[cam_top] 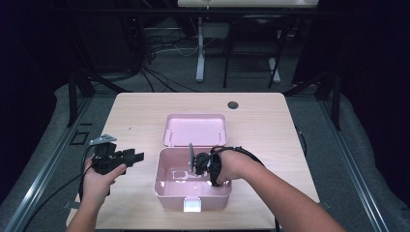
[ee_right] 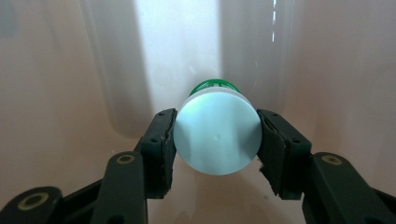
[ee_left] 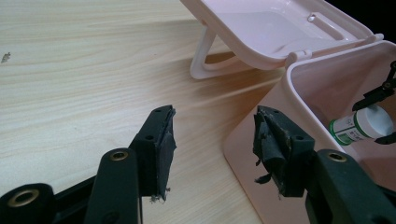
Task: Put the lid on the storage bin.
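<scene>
We've got the right gripper point(ee_right: 215, 140) down inside the open pink plastic box point(cam_top: 167, 186), jaws clamped on the white cap of a small green-labelled bottle point(ee_right: 217, 140), seemingly clear of the floor. Our left gripper point(ee_left: 212, 140) hovers agape, empty, just beside the box.

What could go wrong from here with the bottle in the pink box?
1. The right gripper holds the bottle only by its white cap, pads on the rim; it could slip or twist loose.
2. That hand works deep inside the pink box; lifting out, the bottle might catch the wall.
3. The left gripper is open beside the box, not steadying it, so the box may slide.
</scene>
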Demonstrator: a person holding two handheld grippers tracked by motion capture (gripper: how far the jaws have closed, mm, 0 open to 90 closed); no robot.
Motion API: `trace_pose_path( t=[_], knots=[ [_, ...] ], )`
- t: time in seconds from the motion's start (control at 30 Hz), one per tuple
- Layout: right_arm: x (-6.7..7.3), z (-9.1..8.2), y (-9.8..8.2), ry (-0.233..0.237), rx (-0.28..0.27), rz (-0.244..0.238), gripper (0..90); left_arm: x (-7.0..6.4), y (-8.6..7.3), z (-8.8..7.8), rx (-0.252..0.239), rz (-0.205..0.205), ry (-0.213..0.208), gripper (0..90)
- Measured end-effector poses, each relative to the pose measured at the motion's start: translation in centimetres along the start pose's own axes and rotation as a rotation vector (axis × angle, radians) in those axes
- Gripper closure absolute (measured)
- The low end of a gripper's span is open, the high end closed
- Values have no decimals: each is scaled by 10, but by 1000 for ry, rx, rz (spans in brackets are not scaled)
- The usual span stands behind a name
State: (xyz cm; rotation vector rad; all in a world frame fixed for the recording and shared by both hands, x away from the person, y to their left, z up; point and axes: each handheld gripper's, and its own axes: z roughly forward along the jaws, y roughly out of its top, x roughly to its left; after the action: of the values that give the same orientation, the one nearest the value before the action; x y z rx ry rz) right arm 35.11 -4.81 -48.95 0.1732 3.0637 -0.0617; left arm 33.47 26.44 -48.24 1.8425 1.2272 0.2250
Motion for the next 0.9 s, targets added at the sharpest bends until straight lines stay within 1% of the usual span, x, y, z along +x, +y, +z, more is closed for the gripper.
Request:
trace_pose_path(
  t=[0.13,0.23,0.37,0.4,0.57,0.77,0.9],
  knots=[
    [1,0,1,-5,4,-8,498,0,0,0,0,-1,0,479],
    [1,1,2,-6,-3,-11,498,0,0,0,-2,-2,-1,479],
    [2,4,4,-2,11,-20,498,0,0,0,-2,-3,-1,479],
    [2,5,4,-2,22,-25,498,0,0,0,-3,-4,-1,479],
    [4,13,5,15,16,-20,498,1,0,0,-3,-5,0,479],
    [4,14,5,18,19,-21,497,1,-1,1,1,-8,-2,479],
    [3,15,5,16,10,-18,493,1,-1,1,5,-6,-3,479]
  ],
)
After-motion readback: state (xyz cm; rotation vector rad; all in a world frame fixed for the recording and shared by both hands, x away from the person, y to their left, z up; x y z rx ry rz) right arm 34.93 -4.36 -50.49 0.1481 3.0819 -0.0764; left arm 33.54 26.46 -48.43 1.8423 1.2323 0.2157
